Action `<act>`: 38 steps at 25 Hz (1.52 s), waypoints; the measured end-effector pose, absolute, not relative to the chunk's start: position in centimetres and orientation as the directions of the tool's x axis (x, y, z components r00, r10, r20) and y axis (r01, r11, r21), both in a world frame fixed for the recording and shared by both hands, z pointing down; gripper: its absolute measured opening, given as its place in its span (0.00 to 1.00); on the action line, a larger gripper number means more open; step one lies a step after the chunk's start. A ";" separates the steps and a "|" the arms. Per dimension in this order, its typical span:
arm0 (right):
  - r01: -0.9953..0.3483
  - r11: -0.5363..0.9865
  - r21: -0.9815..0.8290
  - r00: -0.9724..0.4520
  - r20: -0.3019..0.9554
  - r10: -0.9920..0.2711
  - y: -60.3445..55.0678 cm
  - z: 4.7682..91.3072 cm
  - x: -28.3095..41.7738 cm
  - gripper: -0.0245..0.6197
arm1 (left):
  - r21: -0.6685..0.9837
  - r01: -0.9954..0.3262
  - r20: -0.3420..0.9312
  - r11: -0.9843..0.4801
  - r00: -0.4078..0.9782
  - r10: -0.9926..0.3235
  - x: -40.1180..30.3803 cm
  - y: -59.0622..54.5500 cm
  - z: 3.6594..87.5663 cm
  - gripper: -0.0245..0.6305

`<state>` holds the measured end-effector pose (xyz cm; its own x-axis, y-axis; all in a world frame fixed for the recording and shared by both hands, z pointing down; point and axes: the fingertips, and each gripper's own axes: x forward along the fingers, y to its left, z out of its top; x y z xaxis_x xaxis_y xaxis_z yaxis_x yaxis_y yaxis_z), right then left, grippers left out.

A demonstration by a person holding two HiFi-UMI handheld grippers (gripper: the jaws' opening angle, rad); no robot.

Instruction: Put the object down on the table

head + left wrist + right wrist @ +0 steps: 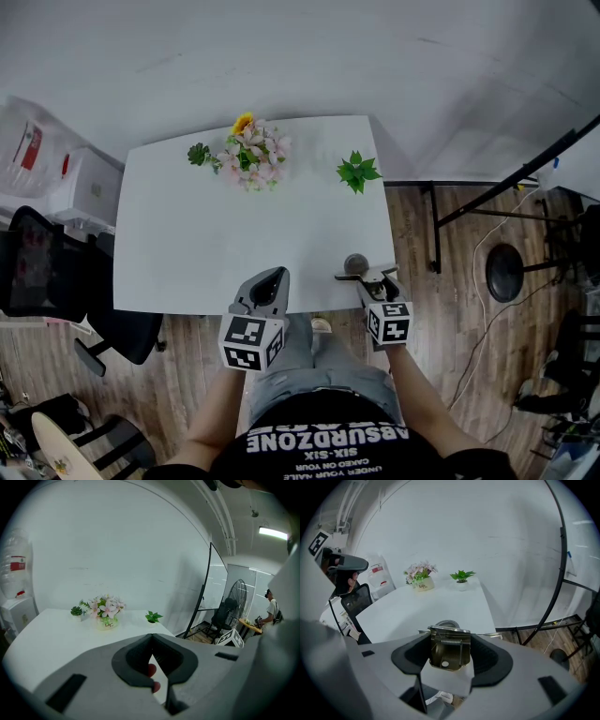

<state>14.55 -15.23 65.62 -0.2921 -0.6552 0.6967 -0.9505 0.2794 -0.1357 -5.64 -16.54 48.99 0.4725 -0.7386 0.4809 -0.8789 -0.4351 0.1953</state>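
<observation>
I am clamping the metal object (445, 657) in my right gripper (449, 641) at the table's (187, 244) 5 o'clock edge; release pending. Left gripper (152, 645) closed, empty.

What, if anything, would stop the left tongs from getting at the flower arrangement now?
Likely nothing: only bare tabletop lies between the left tongs and the flower arrangement, though it stands near the far edge.

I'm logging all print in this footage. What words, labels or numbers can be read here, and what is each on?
"ABSURDZONE": on the black T-shirt, upside down in the head view.
"SIX-SIX": same shirt; the smaller lines beneath it are too blurred to read.
Label on the flower pot: too small to read.
Red label on the water bottle: blurred.
</observation>
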 end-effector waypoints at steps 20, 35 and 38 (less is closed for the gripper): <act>-0.951 0.273 -0.142 -0.290 0.714 -0.637 -14.1 66.7 14.8 0.44 | 0.201 -0.878 0.486 -0.434 0.474 -0.734 -5.6 -15.7 49.4 0.05; -0.952 0.276 -0.130 -0.279 0.738 -0.614 -12.9 67.7 14.8 0.44 | 0.208 -0.876 0.488 -0.436 0.479 -0.730 -6.2 -14.9 49.7 0.05; -0.951 0.280 -0.132 -0.283 0.736 -0.614 -13.0 67.7 14.8 0.44 | 0.210 -0.875 0.487 -0.436 0.480 -0.729 -6.2 -15.0 49.8 0.05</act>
<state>14.84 -12.99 67.73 -0.2832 -0.6143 0.7365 -0.9509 0.2798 -0.1323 -6.15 -14.97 49.80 0.4804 -0.7292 0.4873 -0.8750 -0.4361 0.2100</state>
